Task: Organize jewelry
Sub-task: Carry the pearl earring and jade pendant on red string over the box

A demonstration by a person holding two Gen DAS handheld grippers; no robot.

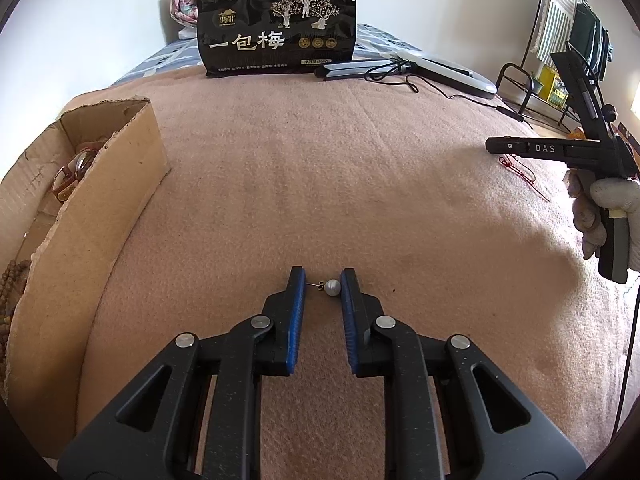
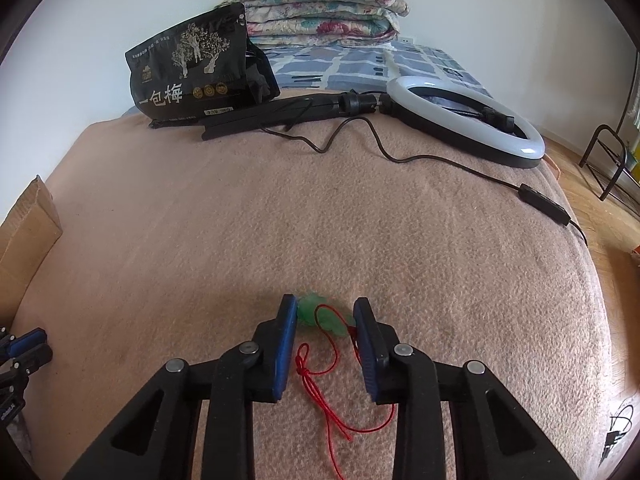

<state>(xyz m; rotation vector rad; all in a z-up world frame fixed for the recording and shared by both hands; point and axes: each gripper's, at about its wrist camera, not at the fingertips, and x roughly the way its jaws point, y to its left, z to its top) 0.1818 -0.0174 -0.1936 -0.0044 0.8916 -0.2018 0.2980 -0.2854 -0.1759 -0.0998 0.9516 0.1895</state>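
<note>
A pearl stud earring (image 1: 331,287) lies on the pink blanket (image 1: 320,180) between the blue pads of my left gripper (image 1: 323,282). Its post meets the left pad and the pearl meets the right pad, so this gripper is shut on it. In the right wrist view a green pendant (image 2: 320,312) on a red cord (image 2: 320,392) sits between the pads of my right gripper (image 2: 326,312), which press on both its sides. The cord trails loose on the blanket toward the camera. A torn cardboard box (image 1: 120,168) at the left holds a brown-strapped watch (image 1: 74,176) and wooden beads (image 1: 12,280).
A black snack bag (image 1: 276,28) stands at the back of the bed. Beside it lie a ring light (image 2: 464,120), its folded stand (image 2: 260,116) and a cable (image 2: 440,158) with an inline switch. A folded quilt (image 2: 320,4) lies behind. A gloved hand (image 1: 600,208) holds the right gripper.
</note>
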